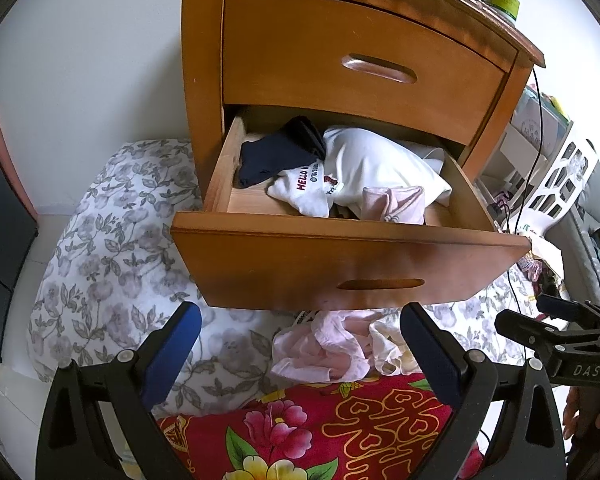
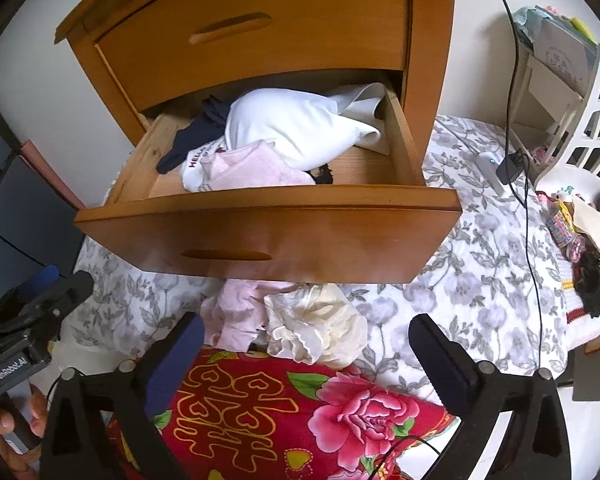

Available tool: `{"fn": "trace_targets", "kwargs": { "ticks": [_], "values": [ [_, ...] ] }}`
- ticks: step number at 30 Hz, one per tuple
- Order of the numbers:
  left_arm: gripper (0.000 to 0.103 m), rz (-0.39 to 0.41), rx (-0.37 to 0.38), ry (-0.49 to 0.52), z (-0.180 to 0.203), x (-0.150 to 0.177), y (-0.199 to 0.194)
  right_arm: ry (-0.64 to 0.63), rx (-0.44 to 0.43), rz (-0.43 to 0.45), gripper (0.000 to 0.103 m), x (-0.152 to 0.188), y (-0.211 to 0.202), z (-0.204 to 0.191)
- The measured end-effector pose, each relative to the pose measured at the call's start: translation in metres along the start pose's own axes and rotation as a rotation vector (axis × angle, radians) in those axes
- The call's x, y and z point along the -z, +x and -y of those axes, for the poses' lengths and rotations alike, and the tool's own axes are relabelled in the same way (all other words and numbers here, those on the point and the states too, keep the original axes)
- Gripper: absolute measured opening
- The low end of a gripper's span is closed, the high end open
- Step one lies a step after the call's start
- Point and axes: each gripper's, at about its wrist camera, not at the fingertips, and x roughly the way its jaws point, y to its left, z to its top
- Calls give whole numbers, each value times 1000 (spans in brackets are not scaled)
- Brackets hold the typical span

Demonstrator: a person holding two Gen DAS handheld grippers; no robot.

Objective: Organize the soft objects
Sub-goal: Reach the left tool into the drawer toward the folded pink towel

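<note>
Two crumpled garments (image 2: 292, 322) below drawer (image 2: 268, 236)

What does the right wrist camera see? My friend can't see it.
An open wooden drawer holds white, navy and pink clothes; below it, pink and cream clothes lie on the floral bedsheet. The right gripper is open and empty.

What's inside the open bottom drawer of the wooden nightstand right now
The open bottom drawer holds a dark navy garment, a large white garment, a white printed sock and a pale pink garment. Whatever lies beneath the pile is covered.
</note>
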Motion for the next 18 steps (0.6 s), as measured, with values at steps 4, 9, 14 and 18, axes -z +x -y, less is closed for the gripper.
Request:
{"fn": "trace_targets", "kwargs": {
  "ticks": [4, 9, 14, 18],
  "values": [
    [100, -6, -4, 8, 3, -3, 3, 3, 7, -7, 103, 0, 3, 3],
    [100, -6, -7, 23, 9, -10, 6, -6, 9, -24, 103, 1, 7, 6],
    [100, 2, -11, 45, 18, -23, 8, -14, 7, -25, 103, 1, 10, 11],
    [100, 14, -17, 69, 25, -37, 10, -13, 3, -22, 103, 1, 14, 17]
  ]
}}
